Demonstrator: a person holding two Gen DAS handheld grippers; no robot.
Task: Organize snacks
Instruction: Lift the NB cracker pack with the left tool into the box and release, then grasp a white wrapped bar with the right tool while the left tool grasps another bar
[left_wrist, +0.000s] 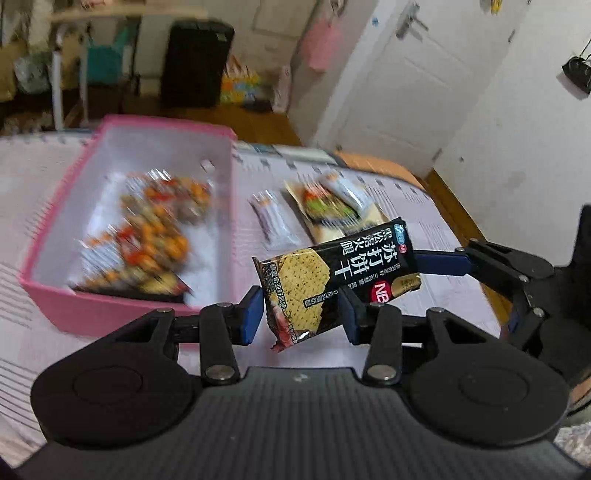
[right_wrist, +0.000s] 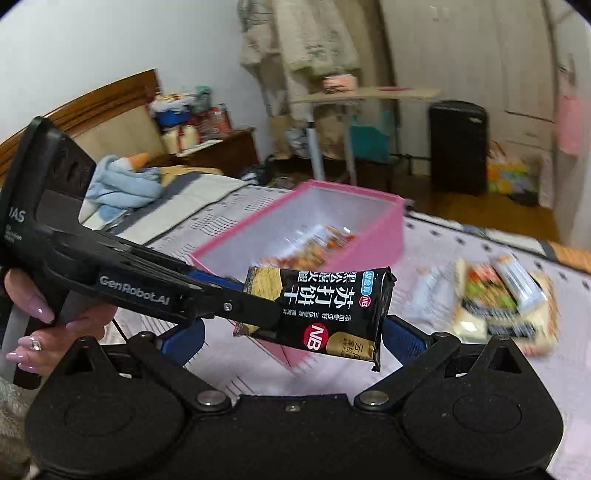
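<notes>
Snacks: one black cracker packet (left_wrist: 334, 278), held in the air just beside a pink box (left_wrist: 59, 299). Box sits on a bed (left_wrist: 33, 192) with a pale patterned cover and holds a blurred orange-and-red bag (left_wrist: 147, 236). Three more packets (left_wrist: 317, 206) lie loose on the cover to the box's right. Room: wooden floor, white door (left_wrist: 402, 77), black bin (left_wrist: 195, 62). Left gripper (left_wrist: 301, 314): fingers spread either side of the packet's lower end. Right gripper (right_wrist: 291, 334): fingers apart too. Which gripper grips the packet I cannot tell. A hand (right_wrist: 48, 328) with long pink nails grasps the left handle.
</notes>
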